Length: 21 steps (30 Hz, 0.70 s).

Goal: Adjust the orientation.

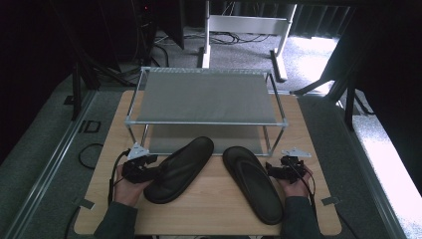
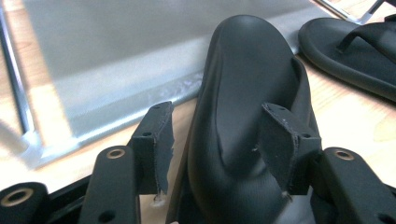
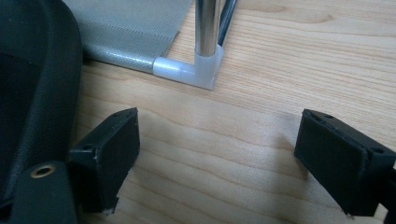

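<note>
Two black flip-flops lie on the wooden table (image 1: 209,211) in front of a low two-shelf rack (image 1: 206,94). The left flip-flop (image 1: 181,167) (image 2: 247,70) is tipped on its edge, toe pointing at the rack's lower shelf (image 2: 116,46). My left gripper (image 1: 144,167) (image 2: 217,112) holds its heel end, jaws on either side, and the rubber dents under the right-hand jaw. The right flip-flop (image 1: 254,181) (image 3: 32,70) lies flat, strap up. My right gripper (image 1: 278,169) (image 3: 222,119) stands open beside its right edge, with bare wood between the jaws.
The rack's front right leg and plastic corner joint (image 3: 191,70) stand just ahead of my right gripper. Grey fabric shelves span the metal frame. Cables trail from both grippers. Carpet, loose cables and a white desk frame (image 1: 244,30) lie beyond the table.
</note>
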{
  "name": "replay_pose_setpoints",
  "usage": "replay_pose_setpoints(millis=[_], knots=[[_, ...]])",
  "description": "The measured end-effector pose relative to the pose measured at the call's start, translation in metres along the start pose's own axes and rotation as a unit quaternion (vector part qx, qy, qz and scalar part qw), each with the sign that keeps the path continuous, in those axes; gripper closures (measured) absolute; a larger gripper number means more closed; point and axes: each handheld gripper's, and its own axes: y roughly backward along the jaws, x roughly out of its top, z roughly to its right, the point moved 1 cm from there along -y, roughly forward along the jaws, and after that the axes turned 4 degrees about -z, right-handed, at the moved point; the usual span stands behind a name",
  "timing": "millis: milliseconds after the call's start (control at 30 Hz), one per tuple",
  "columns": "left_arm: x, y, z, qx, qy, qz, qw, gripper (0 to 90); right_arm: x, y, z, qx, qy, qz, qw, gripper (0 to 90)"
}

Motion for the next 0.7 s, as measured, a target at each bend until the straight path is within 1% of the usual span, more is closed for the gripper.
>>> replay_pose_setpoints(millis=[33,133,200,267,400,500,567,600,667,700], knots=[[-0.005,0.005,0.001,0.004,-0.001,-0.001,1.0,43.4,0.0,0.0,0.0,0.0,0.0,0.0,1.0,13.8],[-0.012,0.008,0.007,0.009,-0.002,-0.005,0.9999,36.6,0.0,0.0,0.0,0.0,0.0,0.0,1.0,13.9],[-0.017,0.009,0.01,0.008,-0.003,-0.008,0.9999,33.2,0.0,0.0,0.0,0.0,0.0,0.0,1.0,13.9],[-0.021,0.008,0.014,0.002,-0.006,-0.015,0.9999,29.3,0.0,0.0,0.0,0.0,0.0,0.0,1.0,13.9],[-0.029,0.004,0.022,0.003,-0.019,-0.033,0.9993,26.9,0.0,0.0,0.0,0.0,0.0,0.0,1.0,13.9],[-0.035,-0.001,0.026,0.007,-0.024,-0.048,0.9985,26.5,0.0,0.0,0.0,0.0,0.0,0.0,1.0,13.9],[-0.037,-0.004,0.025,0.02,-0.03,-0.059,0.9976,26.6,0.0,0.0,0.0,0.0,0.0,0.0,1.0,13.9],[-0.038,-0.005,0.024,0.032,-0.03,-0.063,0.9971,27.1,0.0,0.0,0.0,0.0,0.0,0.0,1.0,13.9],[-0.039,-0.005,0.021,0.046,-0.026,-0.065,0.9965,31.1,0.0,0.0,0.0,0.0,0.0,0.0,1.0,13.9],[-0.04,-0.005,0.018,0.052,-0.019,-0.067,0.9962,32.0,0.0,0.0,0.0,0.0,0.0,0.0,1.0,13.9]])
